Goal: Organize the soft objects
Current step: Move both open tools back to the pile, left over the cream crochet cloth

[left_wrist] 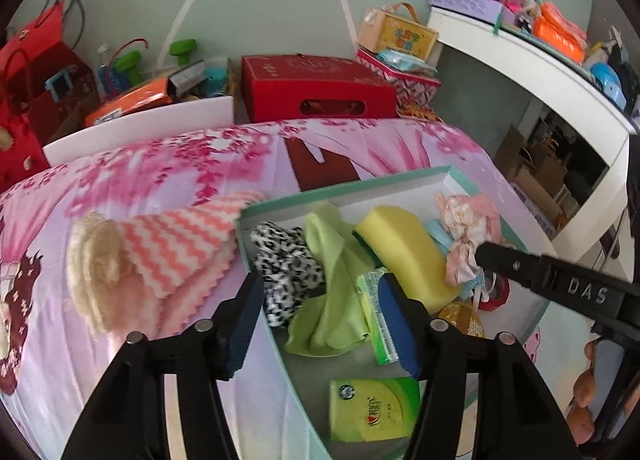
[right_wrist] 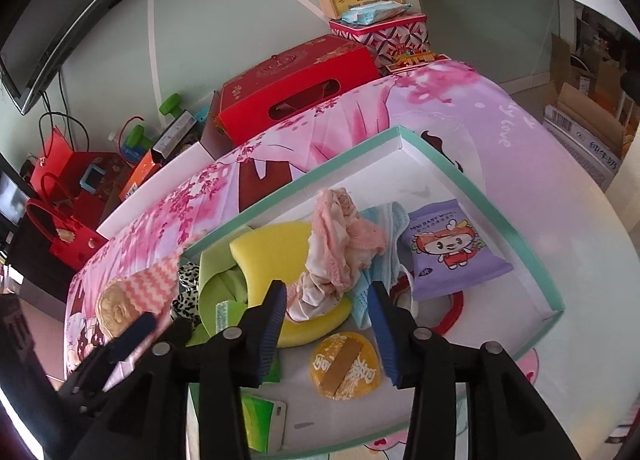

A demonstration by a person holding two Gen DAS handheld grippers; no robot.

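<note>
A teal-rimmed white box (left_wrist: 280, 200) (right_wrist: 520, 220) lies on the pink floral bed. It holds a yellow sponge (left_wrist: 404, 248) (right_wrist: 276, 248), a green cloth (left_wrist: 336, 272), a leopard-print scrunchie (left_wrist: 284, 268), a pink frilly garment (right_wrist: 340, 252), a blue face mask (right_wrist: 384, 220), a purple wipes pack (right_wrist: 452, 252) and green tissue packs (left_wrist: 372, 408). Outside, to the left, lie a pink zigzag cloth (left_wrist: 176, 248) and a cream fluffy item (left_wrist: 100, 264). My left gripper (left_wrist: 320, 324) is open above the box's left edge. My right gripper (right_wrist: 326, 324) is open above the pink garment, empty.
A red gift box (left_wrist: 316, 88) and white bin of clutter (left_wrist: 160, 116) stand behind the bed. A white desk (left_wrist: 540, 60) with a purple basket is at right. Red bags (left_wrist: 36, 72) are at left. A round yellow pad (right_wrist: 344, 368) lies in the box.
</note>
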